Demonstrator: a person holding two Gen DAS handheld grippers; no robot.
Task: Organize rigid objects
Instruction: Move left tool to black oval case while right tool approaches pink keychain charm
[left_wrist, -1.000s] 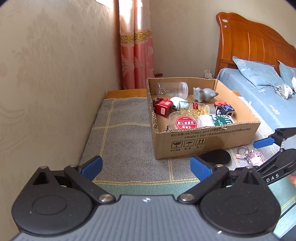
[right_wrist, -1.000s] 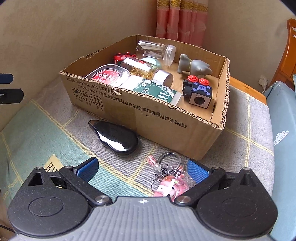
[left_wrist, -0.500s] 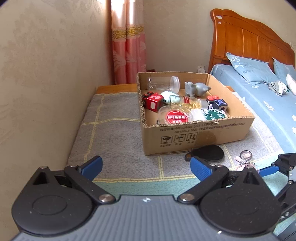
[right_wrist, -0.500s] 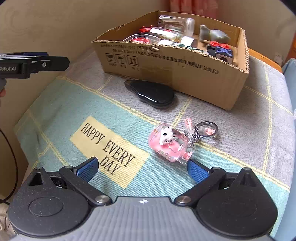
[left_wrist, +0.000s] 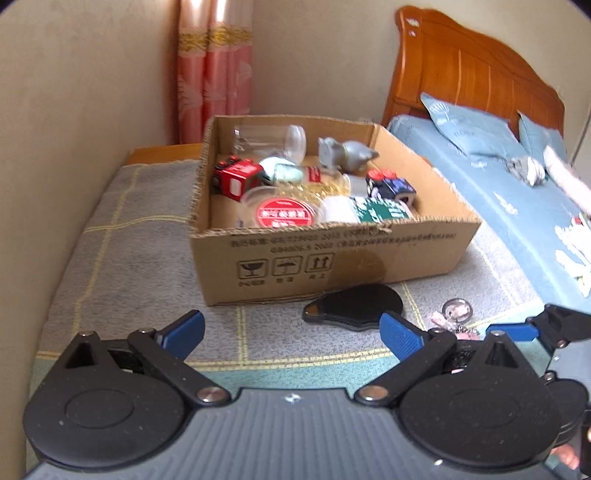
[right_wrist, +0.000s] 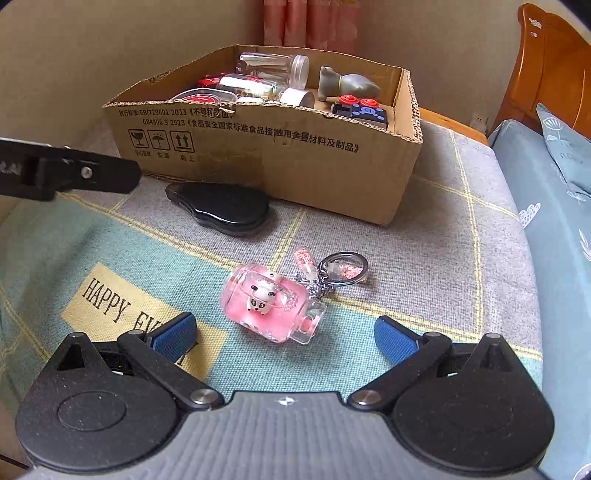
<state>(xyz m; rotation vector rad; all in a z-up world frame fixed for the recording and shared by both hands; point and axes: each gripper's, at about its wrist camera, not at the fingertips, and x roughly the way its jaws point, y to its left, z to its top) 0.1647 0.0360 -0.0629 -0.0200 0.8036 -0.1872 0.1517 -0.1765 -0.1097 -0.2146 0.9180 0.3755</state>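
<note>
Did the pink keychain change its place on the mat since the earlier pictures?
No. The pink keychain lies on the mat's yellow line, in front of the cardboard box and right of the black case, as before; only the camera moved.

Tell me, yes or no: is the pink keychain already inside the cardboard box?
No, the pink keychain lies on the blanket in front of the cardboard box, just ahead of the open right tool.

Domestic bedroom, indicated by: carved wooden headboard (left_wrist: 476, 70); bed (left_wrist: 509, 195) made up in blue sheet with pillows (left_wrist: 469, 129); pink curtain (left_wrist: 214, 70); wallpapered walls (left_wrist: 85, 110).
</note>
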